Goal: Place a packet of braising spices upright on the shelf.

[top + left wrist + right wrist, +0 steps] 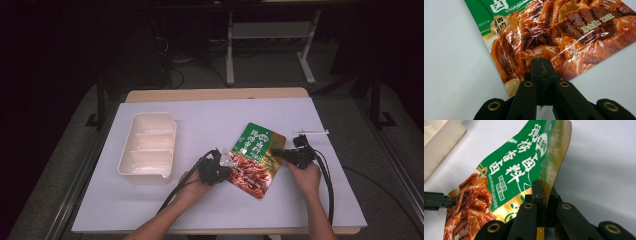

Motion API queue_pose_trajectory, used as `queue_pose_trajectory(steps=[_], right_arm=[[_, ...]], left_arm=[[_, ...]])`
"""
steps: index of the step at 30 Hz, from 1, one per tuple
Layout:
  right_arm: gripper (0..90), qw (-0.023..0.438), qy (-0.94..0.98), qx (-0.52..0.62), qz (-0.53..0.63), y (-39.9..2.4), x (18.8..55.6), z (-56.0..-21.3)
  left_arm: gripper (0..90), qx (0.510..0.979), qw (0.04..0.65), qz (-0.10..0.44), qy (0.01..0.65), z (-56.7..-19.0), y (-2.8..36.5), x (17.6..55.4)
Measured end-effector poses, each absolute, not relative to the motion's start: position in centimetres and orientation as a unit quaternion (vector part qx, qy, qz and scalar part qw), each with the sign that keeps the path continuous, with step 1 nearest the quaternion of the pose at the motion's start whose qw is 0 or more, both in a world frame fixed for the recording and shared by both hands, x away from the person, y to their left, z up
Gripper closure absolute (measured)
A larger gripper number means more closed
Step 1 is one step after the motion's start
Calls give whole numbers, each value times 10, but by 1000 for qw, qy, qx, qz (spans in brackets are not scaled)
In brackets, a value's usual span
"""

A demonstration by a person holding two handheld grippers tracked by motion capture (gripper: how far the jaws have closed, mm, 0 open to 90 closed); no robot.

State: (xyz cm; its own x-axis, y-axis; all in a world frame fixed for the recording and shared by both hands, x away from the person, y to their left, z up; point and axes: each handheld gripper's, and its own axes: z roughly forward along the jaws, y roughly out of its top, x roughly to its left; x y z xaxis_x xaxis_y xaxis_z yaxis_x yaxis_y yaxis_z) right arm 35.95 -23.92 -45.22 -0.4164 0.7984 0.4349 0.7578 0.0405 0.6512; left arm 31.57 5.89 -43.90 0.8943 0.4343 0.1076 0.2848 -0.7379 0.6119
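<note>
L gripper (223, 165) – jaws clamped on pouch (257, 157) lower edge | R gripper (278, 153) – jaws pinching pouch's side edge | pouch partly lifted off surface (200, 115) | tray (148, 147) to left

Your left tool (226, 165): black, brass-ringed screw holes, thick black cable.
Your right tool (276, 152): black, looping cable.
Your forearms: no sleeves.

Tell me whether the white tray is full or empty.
Empty: in the high view the white tray shows only bare compartments, while the sauce packet lies outside it on the table.
</note>
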Motion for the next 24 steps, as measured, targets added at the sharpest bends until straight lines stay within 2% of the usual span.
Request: queue_pose_trajectory(steps=[7, 13, 24], right_arm=[[897, 28, 728, 527, 437, -240, 355, -439], [897, 47, 738, 502, 448, -235, 354, -418], [897, 62, 756, 462, 460, -220, 352, -384]], left_arm=[[860, 920, 322, 102, 199, -431, 66, 313], [752, 911, 350, 88, 201, -420, 77, 305], [606, 892, 394, 86, 205, -412, 105, 284]])
